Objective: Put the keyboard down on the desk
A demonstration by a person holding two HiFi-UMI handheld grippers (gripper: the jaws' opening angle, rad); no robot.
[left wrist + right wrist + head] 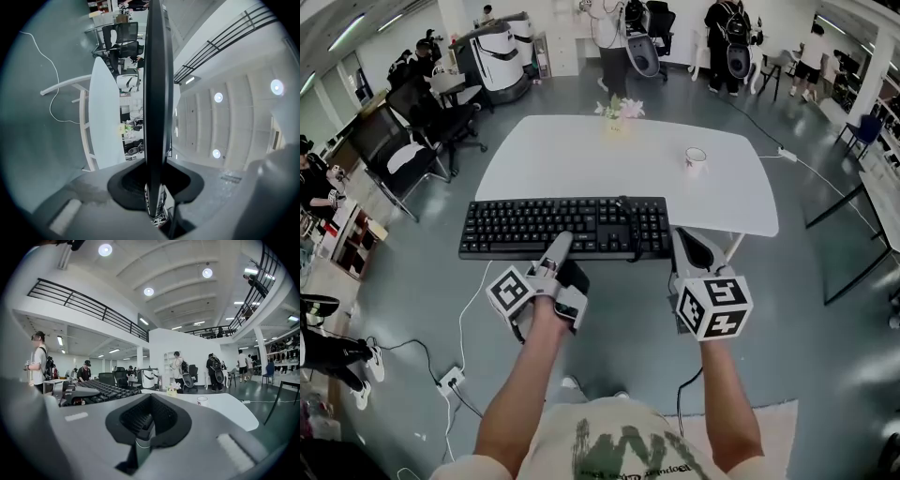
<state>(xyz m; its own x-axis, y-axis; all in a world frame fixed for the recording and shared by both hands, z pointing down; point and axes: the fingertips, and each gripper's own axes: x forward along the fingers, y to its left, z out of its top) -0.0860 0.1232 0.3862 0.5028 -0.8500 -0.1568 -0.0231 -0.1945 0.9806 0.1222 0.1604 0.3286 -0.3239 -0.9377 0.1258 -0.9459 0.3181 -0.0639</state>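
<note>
Spread across the middle of the head view: a white rounded tabletop (581,150), bare in its near half.

Over its near edge, a black full-size keyboard (534,228), keys up, long axis running left to right across the frame. Judged not yet set down: in the left gripper view it shows edge-on as a dark band (154,93) with a gap between it and the tabletop (105,117).

Left gripper (561,246) at the keyboard's near long edge, a little right of its middle, fingers clenched on that edge. Right gripper (692,248) just beside the keyboard's right end, fingers (140,420) pressed together on nothing; keyboard off at the left of that view (105,390), outside the fingers.

Relation that counts: keyboard ahead of the left fingers, tabletop farther ahead and below. Probably calls for carrying it away from the body, lowering it flat, then letting go.

Smaller: mug (696,159) at the right of the tabletop, flowers (619,110) at its far edge, both well apart from the keyboard.

Writing: key legends too small to read; shirt print at bottom of frame too warped; only square markers on the gripper cubes.
</note>
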